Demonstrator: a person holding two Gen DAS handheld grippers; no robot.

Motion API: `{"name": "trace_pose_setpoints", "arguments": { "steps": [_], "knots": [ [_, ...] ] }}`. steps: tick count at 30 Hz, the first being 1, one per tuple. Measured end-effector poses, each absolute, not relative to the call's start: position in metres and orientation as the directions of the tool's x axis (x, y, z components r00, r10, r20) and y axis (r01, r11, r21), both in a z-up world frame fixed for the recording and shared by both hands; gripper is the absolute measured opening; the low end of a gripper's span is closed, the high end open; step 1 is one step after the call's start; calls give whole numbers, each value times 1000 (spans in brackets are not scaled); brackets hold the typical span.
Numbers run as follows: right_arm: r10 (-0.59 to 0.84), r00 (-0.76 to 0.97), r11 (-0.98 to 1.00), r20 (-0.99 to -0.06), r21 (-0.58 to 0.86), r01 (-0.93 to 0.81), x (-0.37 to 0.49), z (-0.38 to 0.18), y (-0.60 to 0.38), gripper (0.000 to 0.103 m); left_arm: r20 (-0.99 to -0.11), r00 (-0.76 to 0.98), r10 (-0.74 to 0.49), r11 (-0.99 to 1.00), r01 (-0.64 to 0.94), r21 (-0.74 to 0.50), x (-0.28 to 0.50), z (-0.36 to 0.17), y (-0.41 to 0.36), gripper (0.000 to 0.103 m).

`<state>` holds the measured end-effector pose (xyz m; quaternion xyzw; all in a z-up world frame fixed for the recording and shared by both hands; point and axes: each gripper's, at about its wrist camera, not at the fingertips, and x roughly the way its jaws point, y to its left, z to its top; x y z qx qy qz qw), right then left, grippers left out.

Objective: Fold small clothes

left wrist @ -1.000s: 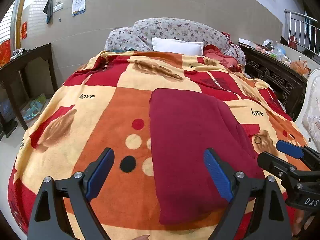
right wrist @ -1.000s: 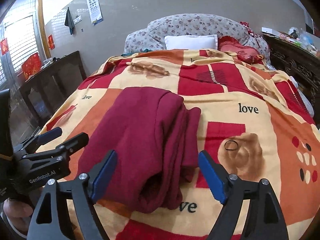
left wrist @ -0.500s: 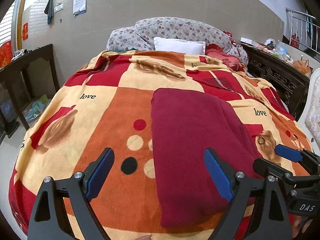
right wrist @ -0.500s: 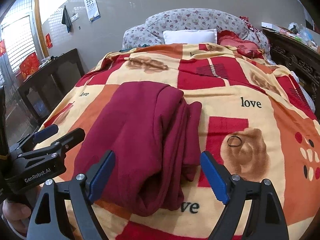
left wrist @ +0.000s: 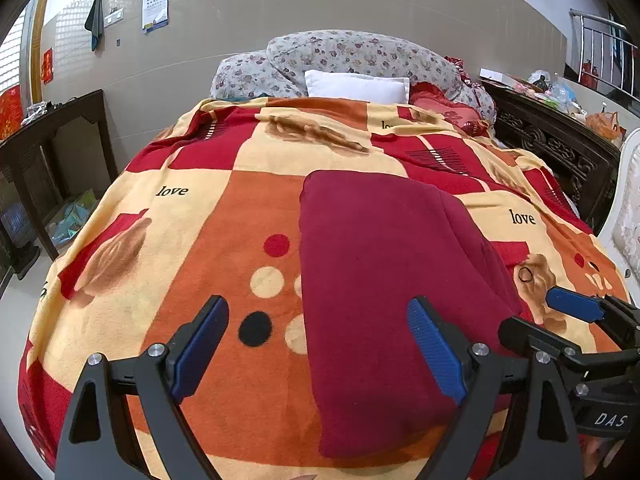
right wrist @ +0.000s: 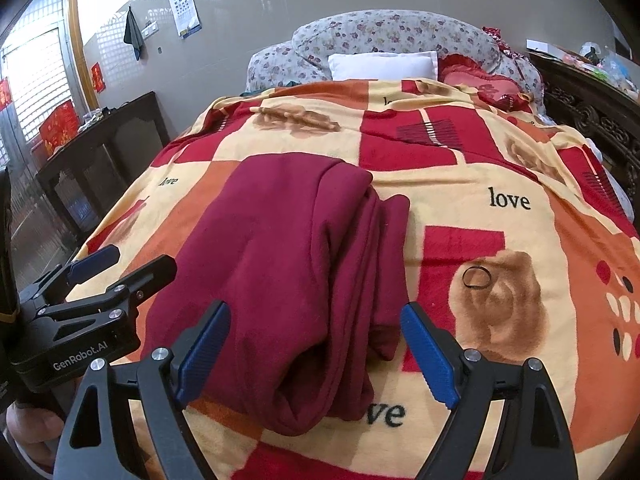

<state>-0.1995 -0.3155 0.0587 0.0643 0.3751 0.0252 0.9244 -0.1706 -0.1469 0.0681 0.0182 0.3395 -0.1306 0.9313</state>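
A dark red garment (left wrist: 384, 280) lies folded into a long strip on the patterned blanket (left wrist: 224, 216), running from the near edge toward the pillows. In the right wrist view the garment (right wrist: 288, 264) shows stacked layers along its right side. My left gripper (left wrist: 318, 344) hovers open over the garment's near left edge, nothing between its blue pads. My right gripper (right wrist: 316, 348) is open above the garment's near end, pads clear of the cloth. Each gripper shows in the other's view: the right gripper (left wrist: 560, 320) at right, the left gripper (right wrist: 116, 264) at left.
A small black hair ring (right wrist: 476, 278) lies on the blanket right of the garment. Pillows (left wrist: 356, 84) and a floral quilt are piled at the headboard. A dark wooden table (left wrist: 52, 152) stands left of the bed, a carved dark cabinet (left wrist: 560, 148) right of it.
Both views have shifted only slightly; the right gripper sits a little lower at the edge of the left wrist view. The garment lies as before.
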Motion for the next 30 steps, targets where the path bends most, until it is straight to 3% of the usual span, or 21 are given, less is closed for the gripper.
{"name": "trace_pose_setpoints", "arguments": {
  "steps": [30],
  "knots": [
    [113,686,988,-719,158,2,-193,47,-312,91,-622,747,-236,963,267,-44,-169,60,-150,90]
  ]
}}
